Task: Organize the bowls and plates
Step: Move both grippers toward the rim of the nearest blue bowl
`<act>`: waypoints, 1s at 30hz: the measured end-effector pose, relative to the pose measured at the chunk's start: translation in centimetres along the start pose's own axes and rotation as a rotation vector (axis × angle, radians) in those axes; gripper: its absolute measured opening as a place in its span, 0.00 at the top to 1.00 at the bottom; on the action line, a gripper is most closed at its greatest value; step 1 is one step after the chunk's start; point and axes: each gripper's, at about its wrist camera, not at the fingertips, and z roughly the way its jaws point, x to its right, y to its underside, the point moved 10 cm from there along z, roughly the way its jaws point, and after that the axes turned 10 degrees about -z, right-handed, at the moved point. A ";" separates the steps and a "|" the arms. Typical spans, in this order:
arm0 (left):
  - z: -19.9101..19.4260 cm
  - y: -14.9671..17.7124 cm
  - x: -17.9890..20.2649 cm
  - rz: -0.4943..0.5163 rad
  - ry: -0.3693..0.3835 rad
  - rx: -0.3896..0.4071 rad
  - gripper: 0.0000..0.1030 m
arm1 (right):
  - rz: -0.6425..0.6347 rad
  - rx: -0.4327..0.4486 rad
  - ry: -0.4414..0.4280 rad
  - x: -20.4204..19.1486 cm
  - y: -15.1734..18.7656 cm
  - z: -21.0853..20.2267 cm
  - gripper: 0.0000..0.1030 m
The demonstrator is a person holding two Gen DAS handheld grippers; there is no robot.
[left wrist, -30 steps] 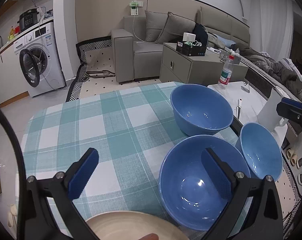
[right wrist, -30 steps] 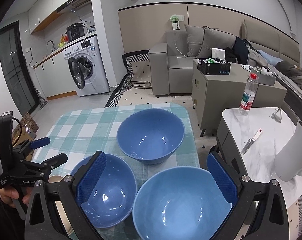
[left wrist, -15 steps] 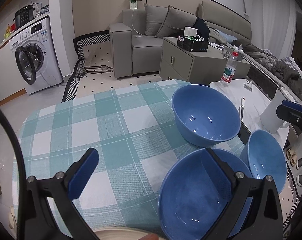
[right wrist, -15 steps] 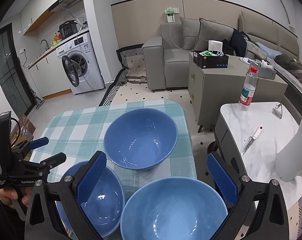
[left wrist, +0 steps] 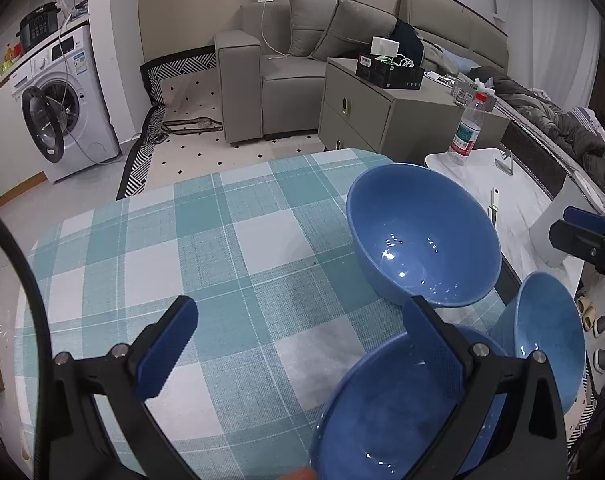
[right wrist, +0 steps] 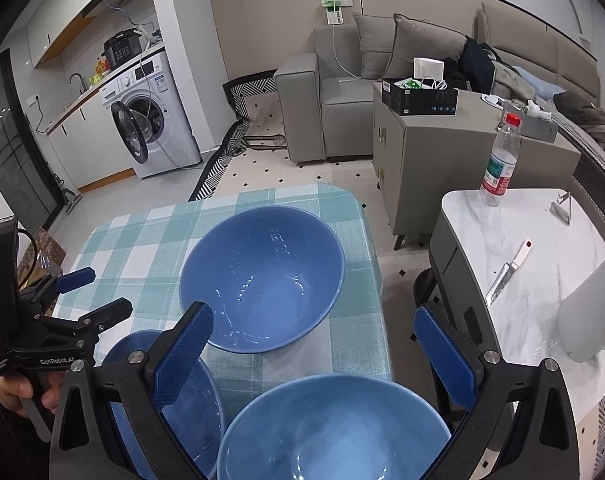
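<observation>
Three glossy blue bowls (right wrist: 262,276) sit close together on checked tablecloth (left wrist: 182,260).

Three blue bowls on a checked surface (right wrist: 150,236): large bowl (right wrist: 262,280) centre, near bowl (right wrist: 334,432) between the spread fingers of the right hand-held gripper (right wrist: 312,360), small bowl (right wrist: 190,408) lower left beneath the left hand-held gripper (right wrist: 90,292), fingers apart. Bottle (right wrist: 500,160) and knife (right wrist: 508,272) at right.

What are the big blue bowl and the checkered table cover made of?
The big blue bowl looks like glazed ceramic, maybe hard plastic: it is smooth and shows bright glints of light. The checkered table cover looks like woven fabric or textured vinyl: matte with a fine weave pattern.
</observation>
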 end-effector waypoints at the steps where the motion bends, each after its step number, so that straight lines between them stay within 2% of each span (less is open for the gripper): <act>1: 0.3 -0.1 0.0 -0.001 -0.001 -0.004 0.00 | 0.002 -0.004 0.000 0.1 0.0 0.3 0.01; 30: 5.7 -1.0 1.3 -0.026 -0.004 -0.109 0.00 | 0.031 -0.129 -0.034 1.6 0.7 7.2 0.01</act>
